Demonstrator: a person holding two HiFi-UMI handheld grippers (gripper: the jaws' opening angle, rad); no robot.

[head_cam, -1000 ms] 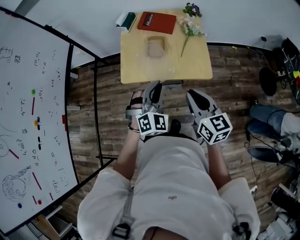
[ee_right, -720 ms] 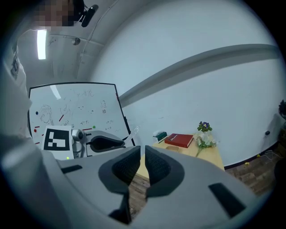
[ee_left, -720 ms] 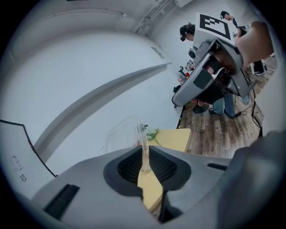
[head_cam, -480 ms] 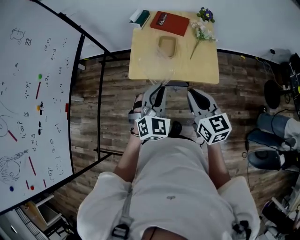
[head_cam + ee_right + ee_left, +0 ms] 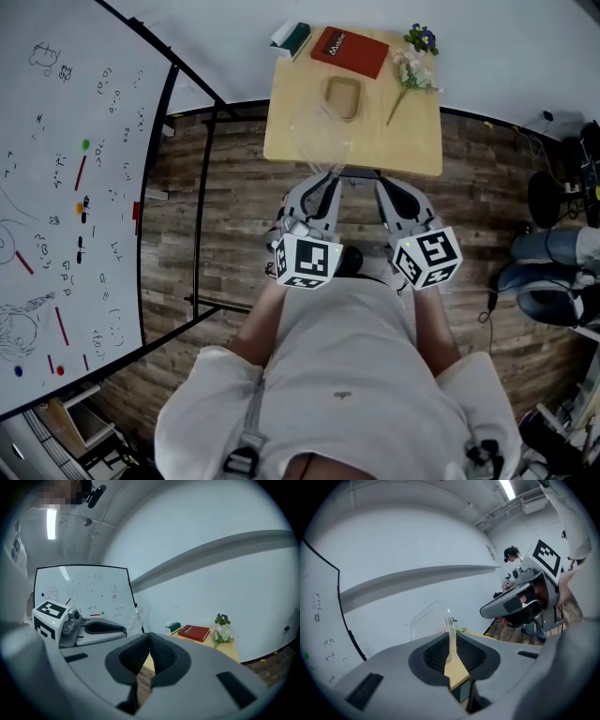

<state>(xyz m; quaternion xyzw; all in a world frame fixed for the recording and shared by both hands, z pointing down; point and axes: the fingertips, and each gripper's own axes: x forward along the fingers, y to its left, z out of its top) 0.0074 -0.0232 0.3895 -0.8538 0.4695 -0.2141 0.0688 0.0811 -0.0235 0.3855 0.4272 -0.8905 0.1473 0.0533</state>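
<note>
A: Start at the left. What have the left tongs (image 5: 451, 638) got?

B: They're clenched on the edge of a clear, thin-walled plastic shell (image 5: 431, 620). It could be a tub or a lid, but it's too see-through to tell which. In the head view the shell (image 5: 317, 136) sits over the near edge of the pale wooden bench (image 5: 417, 150).

A: How would it handle?

B: Light, I'd say, but floppy and slick. The wall would likely buckle or crack under a hard squeeze. The edge looks like the stiffest part, so it's the sensible hold, and that's where it's pinched.

A: Which way does it point?

B: It runs away from the tongs toward the far wall. Its long axis is roughly in line with them and tilts upward in the left gripper view.

A: And the right tongs (image 5: 149, 645)?

B: Pressed together on nothing, just beside the left ones. Beyond them on the bench lie a tan tray (image 5: 343, 97), a red book (image 5: 349, 52) and a flower sprig (image 5: 411, 70).
</note>
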